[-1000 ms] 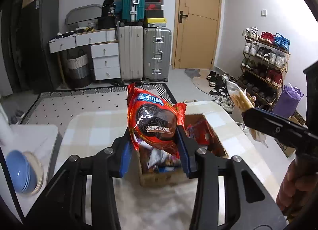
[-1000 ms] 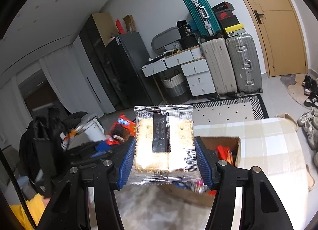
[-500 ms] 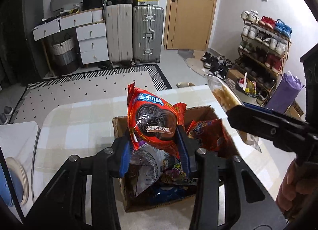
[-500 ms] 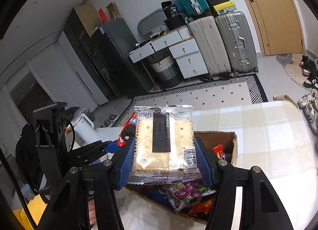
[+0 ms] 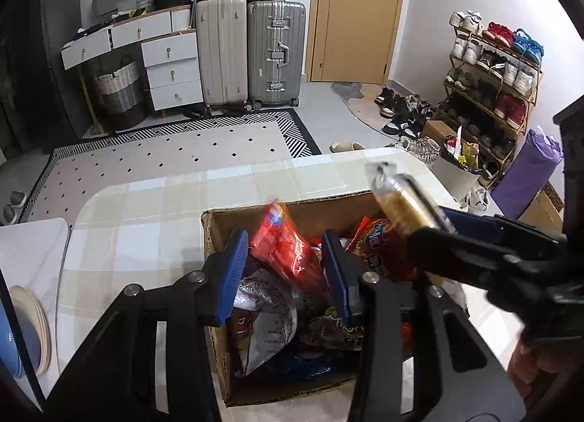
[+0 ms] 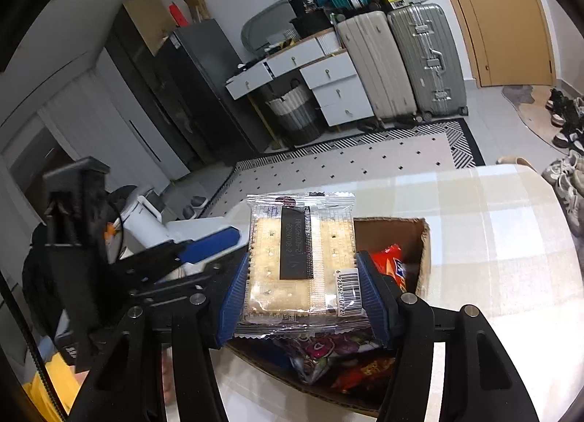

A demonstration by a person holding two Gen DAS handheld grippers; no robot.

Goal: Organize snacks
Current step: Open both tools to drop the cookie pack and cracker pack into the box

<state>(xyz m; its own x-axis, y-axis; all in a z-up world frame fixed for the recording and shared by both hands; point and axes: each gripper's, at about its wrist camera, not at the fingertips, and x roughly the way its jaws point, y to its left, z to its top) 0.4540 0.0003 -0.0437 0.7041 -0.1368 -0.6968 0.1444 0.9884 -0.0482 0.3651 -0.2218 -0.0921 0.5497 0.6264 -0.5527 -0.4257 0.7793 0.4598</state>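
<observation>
An open cardboard box (image 5: 211,228) (image 6: 423,239) holding several snack bags stands on the checked table (image 5: 146,221) (image 6: 492,225). My left gripper (image 5: 284,276) hangs just over the box's near left part, shut on a red cookie packet (image 5: 284,250) that looks blurred and tips forward into the box. My right gripper (image 6: 303,287) is shut on a clear cracker packet (image 6: 303,261), held upright above the box's near edge. From the left wrist view that cracker packet (image 5: 398,199) sits over the box's right rim. The left gripper's blue pad (image 6: 208,245) shows at the left.
A blue bowl and plates (image 5: 25,327) sit at the left on a white surface (image 5: 29,239). A hand (image 5: 529,367) grips the right tool. Beyond the table lie a dotted rug (image 5: 164,152), suitcases (image 5: 252,53), a full bin (image 5: 456,166) and a shoe rack (image 5: 492,68).
Both grippers sank toward the box, which now fills more of each view. The red packet went from upright to tipped forward and lower between the left pads. The cracker packet stayed gripped.
</observation>
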